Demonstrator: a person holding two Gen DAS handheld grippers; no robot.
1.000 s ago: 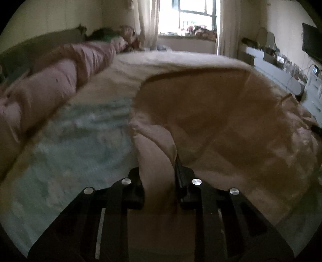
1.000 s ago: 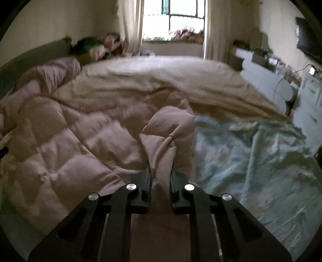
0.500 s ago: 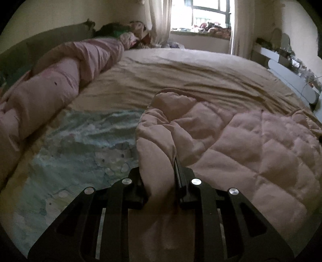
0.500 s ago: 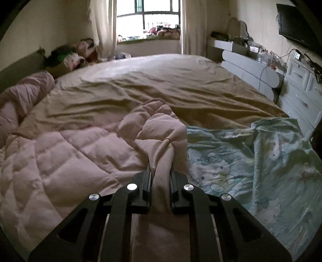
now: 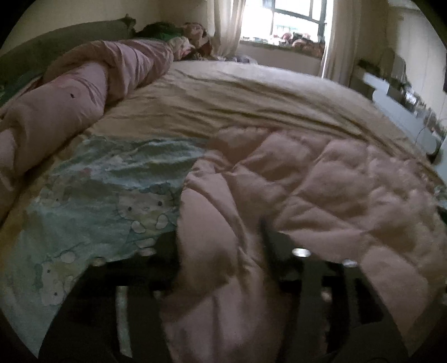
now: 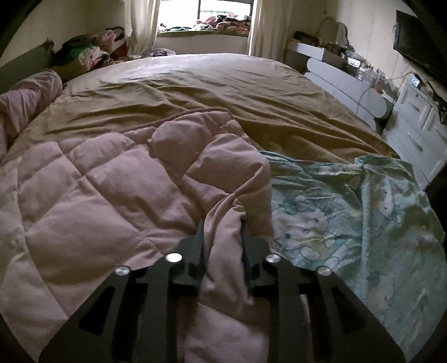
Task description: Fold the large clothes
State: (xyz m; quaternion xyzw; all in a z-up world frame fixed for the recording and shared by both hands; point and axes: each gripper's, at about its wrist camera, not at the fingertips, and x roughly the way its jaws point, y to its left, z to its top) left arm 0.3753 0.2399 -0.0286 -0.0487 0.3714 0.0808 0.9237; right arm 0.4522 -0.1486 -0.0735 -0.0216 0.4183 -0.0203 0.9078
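the left black two-finger gripper (image 5: 220,240) points low and nearly level along the bed, its jaws pinching a thick bunched fold of the pale pink quilted comforter (image 5: 321,190); the view is blurred and the cloth covers much of the left finger. the right black two-finger gripper (image 6: 222,237) sits in the same low, forward pose, tipped a little down, and its jaws are pressed onto a narrower twisted fold of the same pale pink quilted comforter (image 6: 111,190), the cloth running back between the fingers toward the camera.

one comforter is held, by two grippers. it lies near, spread over the tan bed cover (image 6: 223,92): in the left wrist view it fills the near right, in the right wrist view the near left and centre, with its far edge resting on the tan cover.

one light blue cartoon-print sheet (image 6: 349,212) lies flat under and beside the comforter, touching its edge, on the near right in the right view and on the near left as the light blue cartoon-print sheet (image 5: 92,206) in the left view.

one second pink bedding roll (image 5: 83,92) lies along the far left of the bed, well apart from the grippers. one window (image 6: 220,8) shows at the far end, with two pale curtains (image 6: 142,25). one white dresser (image 6: 419,131) stands at the right.
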